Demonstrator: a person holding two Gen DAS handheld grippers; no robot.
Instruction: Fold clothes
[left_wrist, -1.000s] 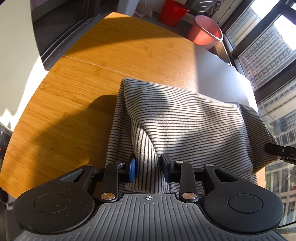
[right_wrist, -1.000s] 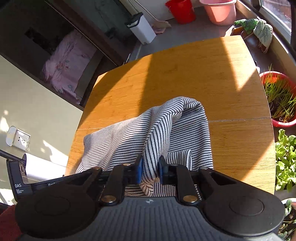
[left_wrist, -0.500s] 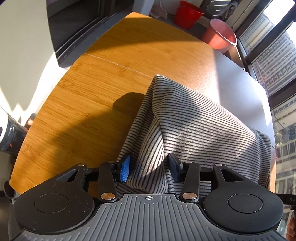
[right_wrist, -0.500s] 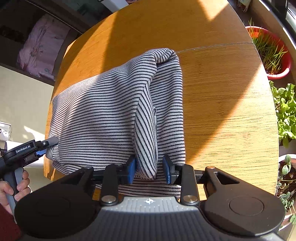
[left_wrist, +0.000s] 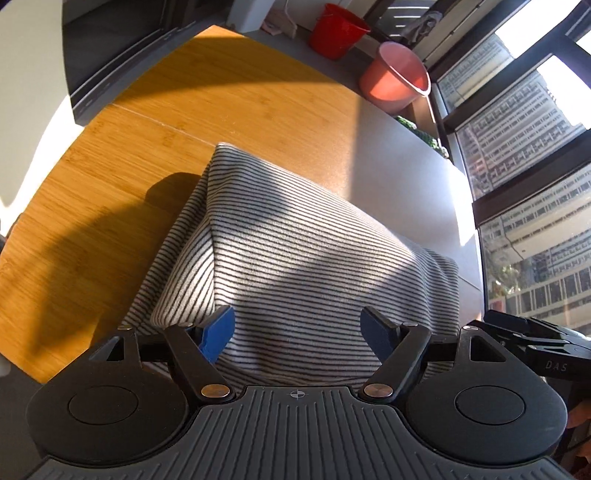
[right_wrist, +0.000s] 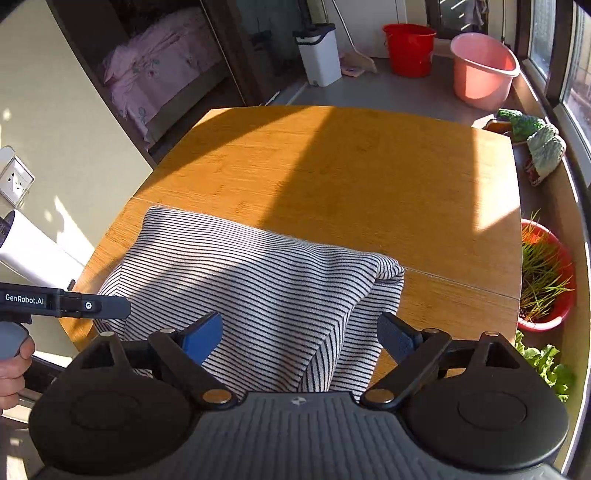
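Left gripper: jaws spread wide, nothing clasped; blue pads stand either side of the near edge of the striped garment, apart from the cloth. Its black body also shows at the left border of the right wrist view, marked "GenRobot.AI", with a hand around its grip.

Right gripper: jaws likewise spread wide, released; blue pads flank the garment's near right portion without pinching it. Part of its black housing shows at the right border of the left wrist view.

Bamboo table: rounded corners, a seam line across the top, half in sun and half in shadow. Far half bare.

Striped garment: white with thin dark stripes, folded into a rough rectangle, lying flat on the near half of the table, closer to the near left corner. The right end shows a doubled, rolled fold; near edge reaches the table's near edge below both grippers.

Pink bedding: on a bed beyond the far left corner.

Pink bucket: on the floor past the far edge.

Red bucket: just left of the pink one.

White bin: left of the red bucket.

Red planter: grass-like greens, off the right edge.
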